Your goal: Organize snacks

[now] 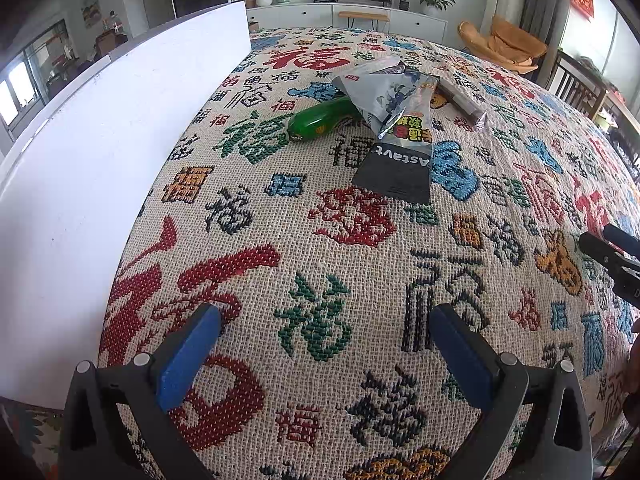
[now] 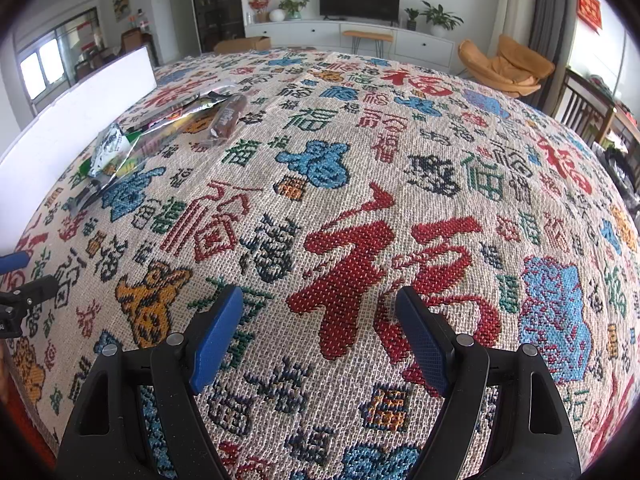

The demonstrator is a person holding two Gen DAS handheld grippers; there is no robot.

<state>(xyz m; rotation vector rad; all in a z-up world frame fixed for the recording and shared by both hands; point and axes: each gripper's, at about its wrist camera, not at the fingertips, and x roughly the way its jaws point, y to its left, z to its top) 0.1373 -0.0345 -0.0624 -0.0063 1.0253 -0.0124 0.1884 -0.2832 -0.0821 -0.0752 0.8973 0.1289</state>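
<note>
**Me:** Both of my grippers have their jaws wide apart, and nothing is in them. Left gripper [image 1: 326,344] and right gripper [image 2: 320,328] just hang over the tablecloth [image 1: 360,240].

**Friend:** Where are the snacks?

**Me:** They sit in a little pile on the cloth, up ahead of my left gripper and near the white board [image 1: 100,140]. A green packet [image 1: 320,119] pokes out from under a shiny silver bag [image 1: 380,96]. A clear candy bag [image 1: 416,120] lies over a black packet [image 1: 394,172]. A long wrapped bar [image 1: 464,102] lies behind them.

**Friend:** Are they hard to pick up?

**Me:** I think they are light and crinkly (and a bit slippery too). Flat ones may slide on the cloth. I would pinch the black packet by its near edge, where nothing lies on it. Squeezing the middle of a bag might crush what is inside.

**Friend:** Which gripper goes?

**Me:** Left one, I guess. It is closer.
</note>
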